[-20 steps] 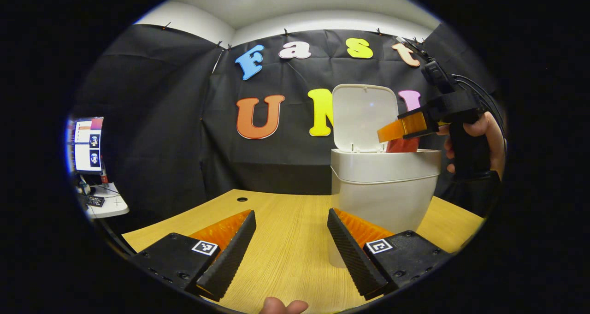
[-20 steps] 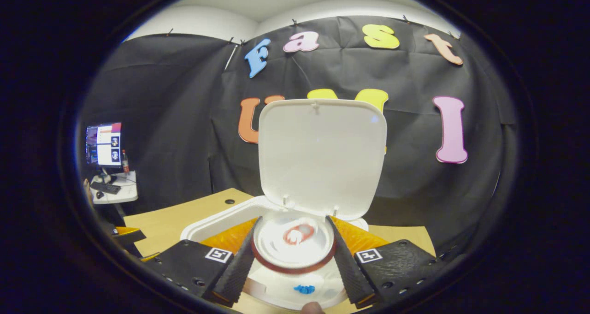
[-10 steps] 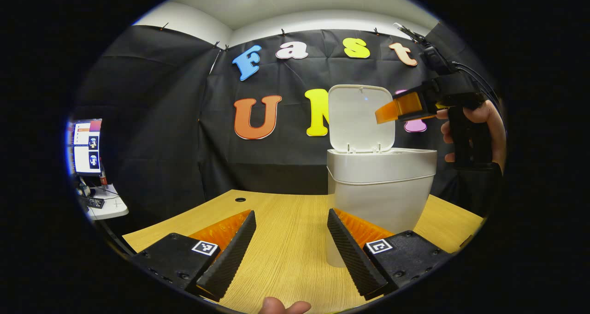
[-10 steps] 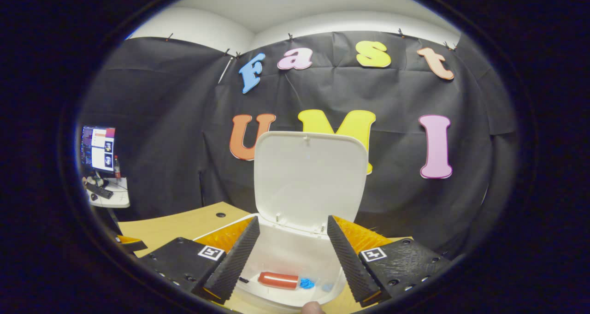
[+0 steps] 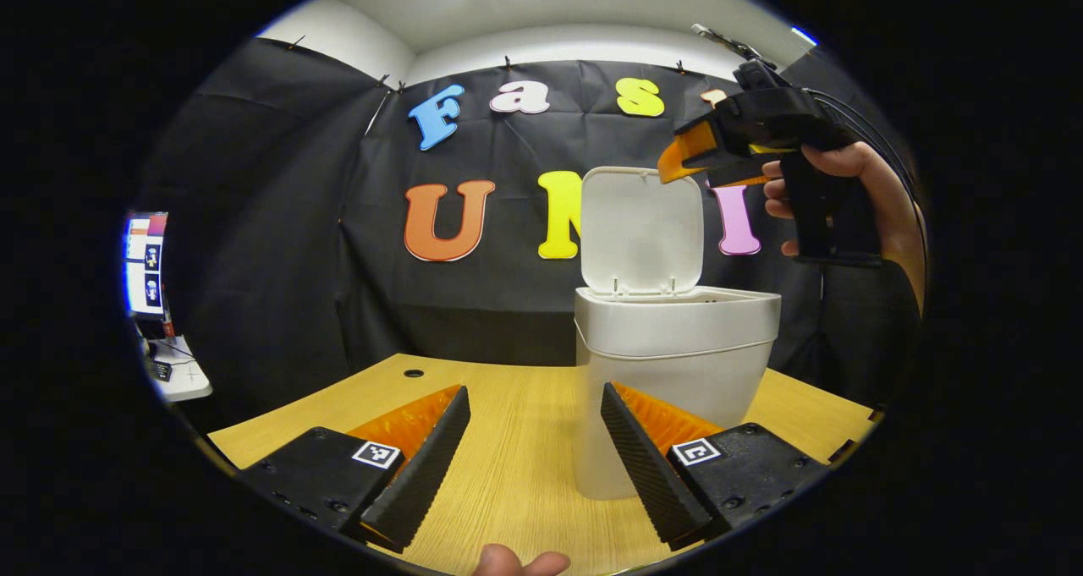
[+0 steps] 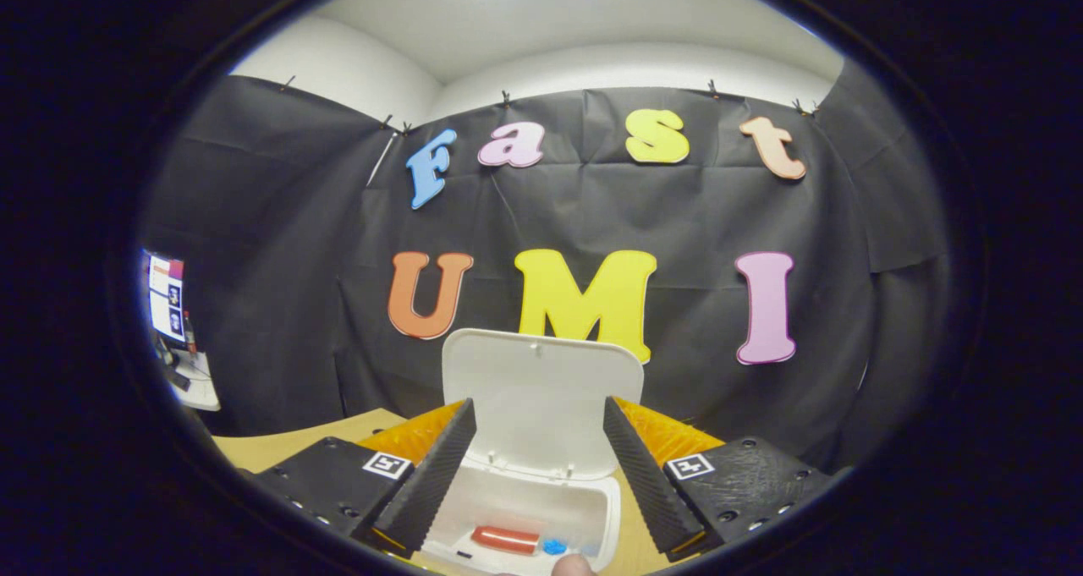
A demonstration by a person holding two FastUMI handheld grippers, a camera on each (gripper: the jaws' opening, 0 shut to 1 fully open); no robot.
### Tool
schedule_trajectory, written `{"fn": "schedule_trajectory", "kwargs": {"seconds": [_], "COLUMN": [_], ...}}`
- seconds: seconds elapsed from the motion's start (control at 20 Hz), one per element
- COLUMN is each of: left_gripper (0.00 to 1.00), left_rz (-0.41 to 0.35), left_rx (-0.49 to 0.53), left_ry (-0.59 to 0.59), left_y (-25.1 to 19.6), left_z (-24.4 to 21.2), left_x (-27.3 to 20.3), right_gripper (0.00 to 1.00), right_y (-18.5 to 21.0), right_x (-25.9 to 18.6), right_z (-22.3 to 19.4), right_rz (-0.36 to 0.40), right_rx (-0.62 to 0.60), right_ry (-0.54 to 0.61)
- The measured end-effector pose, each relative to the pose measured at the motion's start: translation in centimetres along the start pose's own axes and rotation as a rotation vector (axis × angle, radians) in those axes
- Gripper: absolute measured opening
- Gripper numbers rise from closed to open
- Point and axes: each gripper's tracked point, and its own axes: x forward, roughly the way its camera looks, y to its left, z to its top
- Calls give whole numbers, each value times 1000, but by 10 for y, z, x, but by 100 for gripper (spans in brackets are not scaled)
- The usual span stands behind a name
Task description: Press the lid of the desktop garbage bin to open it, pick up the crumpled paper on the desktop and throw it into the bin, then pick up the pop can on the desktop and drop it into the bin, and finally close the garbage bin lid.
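Left claw [image 5: 533,449]: released, jaws spread wide with nothing between them; it hangs low over the bench [image 5: 508,483].
Bin [image 5: 668,390]: stands upright on the bench, just ahead of the left claw and slightly toward its right finger; the long axis runs vertical, mouth upward.
Bin handling: judged to be light, hollow, rigid plastic with smooth walls; a sideways shove would likely slide or tip it, so any load should go downward.
Right claw [image 6: 539,466]: released and empty, jaws apart; it hovers above the open bin mouth, looking down past its own fingertips into the cavity.
Pop can [image 6: 505,539]: lies on its side at the bin bottom, below and between the right claw's fingers; its long axis runs across the view, finger to finger.
Blue scrap [image 6: 554,547]: rests just beside the can's right end; too small to identify.
Lid [image 6: 541,403]: stands raised on its rear hinge, beyond the right claw's fingertips, inner face toward the claw, free edge upward.
Lid handling: judged thin, stiff and light; contact is best on the top free edge, away from the hinge, pushing forward and down.
Remaining step: close the lid.
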Motion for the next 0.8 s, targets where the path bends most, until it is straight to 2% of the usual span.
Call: {"fn": "schedule_trajectory", "kwargs": {"seconds": [0.15,0.2,0.4,0.45,0.6,0.65,0.75,0.8], "left_gripper": [100,100,100,100,100,100,100,100], "left_rz": [-35,-49,-67,-68,-82,-80,-81,-82], "left_rx": [2,-1,-7,-9,-4,3,5,1], "left_ry": [-4,-6,-13,-18,-41,-43,-41,-39], "left_y": [-6,-9,-9,-9,-13,-13,-11,-11], "left_z": [3,4,8,9,17,18,17,17], "left_x": [4,6,9,9,8,10,10,10], "right_gripper": [96,93,93,96,96,93,95,91], "right_y": [8,8,-5,-7,-12,-17,-25,-25], "right_x": [9,13,41,48,64,69,79,84], "right_z": [24,32,61,65,67,66,63,59], "right_rz": [-5,-17,-103,-122,-129,-137,-162,-164], "right_rx": [-14,-5,16,17,123,134,112,109], "right_ry": [-42,-61,-136,-145,-141,-140,-134,-123]}}
